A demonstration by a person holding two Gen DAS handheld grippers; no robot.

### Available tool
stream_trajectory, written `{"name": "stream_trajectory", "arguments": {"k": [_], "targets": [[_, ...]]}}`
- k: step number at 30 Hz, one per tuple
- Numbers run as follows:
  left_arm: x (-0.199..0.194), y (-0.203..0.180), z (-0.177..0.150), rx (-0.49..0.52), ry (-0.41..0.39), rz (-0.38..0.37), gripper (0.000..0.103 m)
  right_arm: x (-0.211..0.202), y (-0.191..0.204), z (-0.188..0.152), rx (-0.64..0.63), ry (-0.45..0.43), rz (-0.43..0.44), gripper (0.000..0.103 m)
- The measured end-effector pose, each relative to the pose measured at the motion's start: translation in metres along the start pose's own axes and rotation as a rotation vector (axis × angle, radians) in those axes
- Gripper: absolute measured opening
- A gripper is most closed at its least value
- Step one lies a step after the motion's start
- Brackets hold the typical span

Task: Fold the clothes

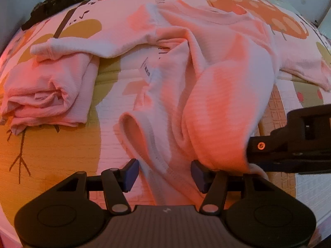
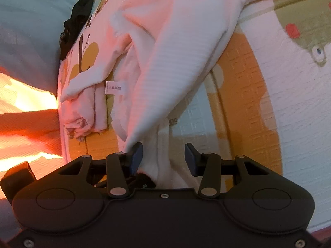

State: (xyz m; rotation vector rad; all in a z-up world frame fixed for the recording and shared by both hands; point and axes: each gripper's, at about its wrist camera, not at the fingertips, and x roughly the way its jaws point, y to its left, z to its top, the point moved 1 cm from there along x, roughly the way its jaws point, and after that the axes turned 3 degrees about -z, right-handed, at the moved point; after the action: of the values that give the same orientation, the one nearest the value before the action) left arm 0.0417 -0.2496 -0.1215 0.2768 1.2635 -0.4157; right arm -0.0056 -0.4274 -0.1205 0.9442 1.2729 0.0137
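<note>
**One garment folded, the pink top only begun**

On the patterned play mat (image 1: pixel 62 144), I hold my left tongs (image 1: pixel 163 175) wide apart over the near hem of the pink top (image 1: pixel 217 78); cloth lies between the blue pads, but neither pad presses on it. My right tongs (image 2: pixel 163 159) also stand apart. A strip of the same top runs between the jaws and brushes the left pad, but I see no clamp on it.

By my reckoning, the work is roughly half done at best. A folded pink garment (image 1: pixel 45 95) sits to the left, though its near end looks rumpled. The top itself is in a heap in the middle of the mat, one sleeve (image 1: pixel 62 47) trailing onto the folded piece, its white label (image 1: pixel 148 71) showing. It needs spreading flat before any fold.

Open mat lies near me and to my left. A black cloth (image 1: pixel 60 2) rests at the far left corner, well apart. The mat's right edge is close behind my right tongs.
</note>
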Motion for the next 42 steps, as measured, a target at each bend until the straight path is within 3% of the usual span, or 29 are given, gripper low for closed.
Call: {"name": "stream_trajectory", "arguments": {"k": [9,12,23,34,42], "targets": [[-0.001,0.0,0.0,-0.011,0.0,-0.014,0.059,0.004,0.002,-0.003,0.018,-0.031,0.035,0.013],[-0.001,0.001,0.0,-0.014,0.0,-0.017,0.059,-0.001,0.004,-0.003,-0.002,-0.067,0.019,0.009],[-0.005,0.01,0.003,-0.026,-0.004,-0.004,0.059,-0.031,-0.002,-0.001,-0.028,-0.151,-0.025,0.007],[-0.003,0.007,0.007,-0.012,-0.004,0.008,0.059,-0.088,-0.029,-0.023,-0.004,-0.267,-0.217,0.006],[0.0,-0.004,0.004,0.016,0.026,-0.014,0.063,-0.108,-0.034,-0.05,-0.006,-0.328,-0.33,0.006]]}}
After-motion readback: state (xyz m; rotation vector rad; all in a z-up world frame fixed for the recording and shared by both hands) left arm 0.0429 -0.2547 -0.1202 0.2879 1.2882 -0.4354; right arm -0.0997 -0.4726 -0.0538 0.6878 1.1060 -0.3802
